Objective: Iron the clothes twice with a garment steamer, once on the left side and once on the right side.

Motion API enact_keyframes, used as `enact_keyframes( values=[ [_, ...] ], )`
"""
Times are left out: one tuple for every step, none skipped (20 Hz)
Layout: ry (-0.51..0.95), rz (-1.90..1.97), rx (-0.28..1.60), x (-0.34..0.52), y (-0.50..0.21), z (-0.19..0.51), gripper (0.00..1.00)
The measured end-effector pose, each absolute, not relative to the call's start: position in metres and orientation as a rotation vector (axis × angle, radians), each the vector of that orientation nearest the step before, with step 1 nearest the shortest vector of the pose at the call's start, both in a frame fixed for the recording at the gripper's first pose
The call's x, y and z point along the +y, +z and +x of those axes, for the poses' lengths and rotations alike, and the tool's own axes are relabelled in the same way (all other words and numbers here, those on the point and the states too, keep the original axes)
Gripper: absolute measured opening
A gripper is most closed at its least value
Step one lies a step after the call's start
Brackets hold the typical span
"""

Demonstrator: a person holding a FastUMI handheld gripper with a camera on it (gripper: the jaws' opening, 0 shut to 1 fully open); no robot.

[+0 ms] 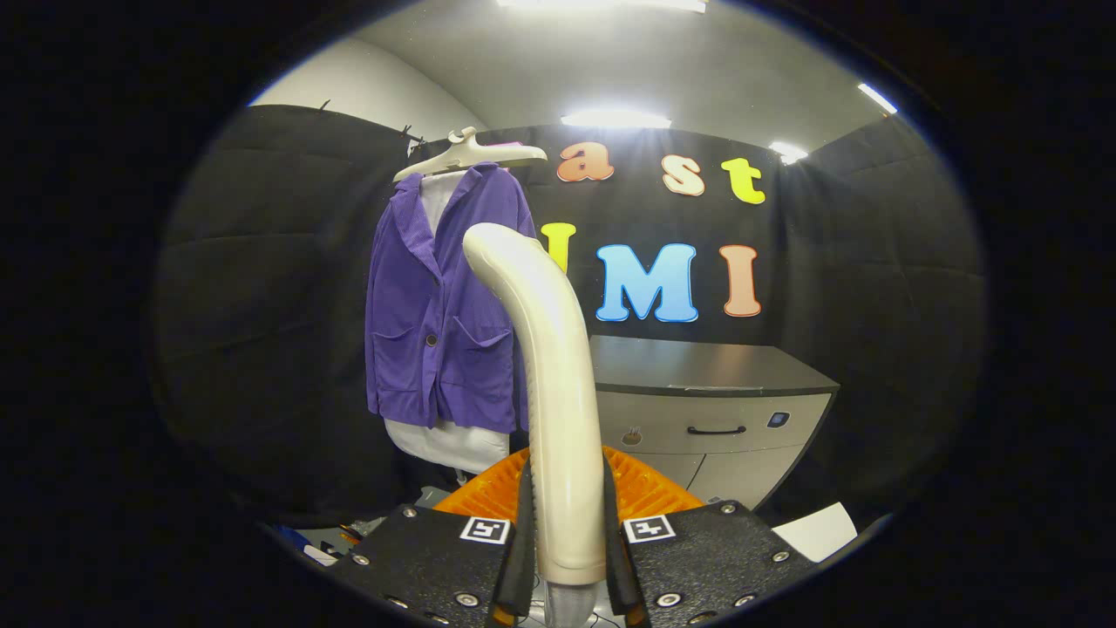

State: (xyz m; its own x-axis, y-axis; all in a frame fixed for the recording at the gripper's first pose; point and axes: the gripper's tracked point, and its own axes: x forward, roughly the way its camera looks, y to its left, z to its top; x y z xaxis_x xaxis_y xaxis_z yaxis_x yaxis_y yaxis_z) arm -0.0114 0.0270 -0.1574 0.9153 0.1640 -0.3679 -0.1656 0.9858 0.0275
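Purple jacket hung on a hanger, far left. We had the fingers clamped on the steamer handle, head upright, aimed towards it, still apart from it.

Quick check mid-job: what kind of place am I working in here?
Likely a small staged booth, not a real home: black cloth walls, a purple jacket on a hanger, and a cabinet. The gripper has its jaws shut on the steamer handle.
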Motion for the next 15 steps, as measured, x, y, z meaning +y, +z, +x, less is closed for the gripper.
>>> enact_keyframes(
  values=[
    [0.171, -0.003, 0.38, 0.027, -0.158, -0.01, 0.33],
    [0.172, -0.002, 0.383, 0.027, -0.16, -0.01, 0.33],
    [0.172, -0.003, 0.387, 0.027, -0.161, -0.01, 0.33],
    [0.171, -0.003, 0.39, 0.026, -0.162, -0.01, 0.33],
    [0.171, -0.003, 0.394, 0.026, -0.164, -0.008, 0.33],
    [0.171, -0.003, 0.396, 0.026, -0.165, -0.007, 0.33],
    [0.171, -0.002, 0.398, 0.027, -0.165, -0.006, 0.33],
    [0.172, -0.003, 0.397, 0.027, -0.166, -0.005, 0.33],
    [0.173, -0.002, 0.398, 0.027, -0.166, -0.005, 0.33],
    [0.174, -0.002, 0.396, 0.028, -0.165, -0.004, 0.33],
    [0.176, -0.003, 0.399, 0.029, -0.167, -0.004, 0.33],
    [0.178, -0.003, 0.401, 0.029, -0.168, -0.003, 0.33],
    [0.18, -0.003, 0.404, 0.03, -0.17, -0.003, 0.33],
    [0.182, -0.003, 0.408, 0.029, -0.171, -0.004, 0.33],
    [0.184, -0.002, 0.412, 0.03, -0.172, -0.003, 0.33]
  ],
)
